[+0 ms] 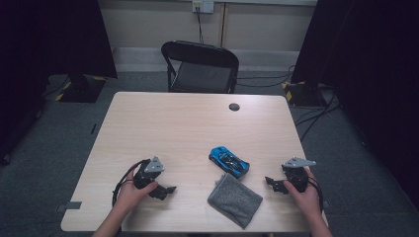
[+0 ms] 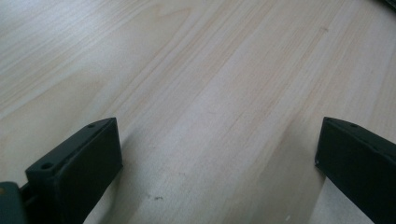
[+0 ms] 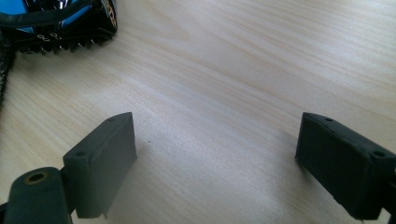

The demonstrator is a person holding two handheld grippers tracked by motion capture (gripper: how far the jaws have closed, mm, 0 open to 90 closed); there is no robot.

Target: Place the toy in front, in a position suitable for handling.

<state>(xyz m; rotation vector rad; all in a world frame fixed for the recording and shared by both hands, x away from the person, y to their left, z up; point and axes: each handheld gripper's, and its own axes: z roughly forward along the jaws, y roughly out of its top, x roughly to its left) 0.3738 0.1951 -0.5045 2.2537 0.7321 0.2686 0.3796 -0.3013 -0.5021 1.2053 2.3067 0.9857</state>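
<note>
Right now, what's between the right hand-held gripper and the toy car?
Nothing: bare table between right hand-held gripper and toy car, per the high view.

Light wood table (image 1: pixel 163 123), round dark cable port (image 1: pixel 234 106) near its far edge. Black folding chair (image 1: pixel 200 66) behind it. Wall socket (image 1: pixel 202 6) above, cord hanging. Grey carpet floor (image 1: pixel 84 128).

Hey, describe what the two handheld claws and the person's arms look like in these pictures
Both are black. The left claw and the right claw each carry a grey three-cornered plate on top and trail a black cable by the wrist. Seen from their own cameras, the jaws are blocky matte black slabs with small round screw holes along the top edge. The forearms are bare, with no sleeves in sight.
</note>
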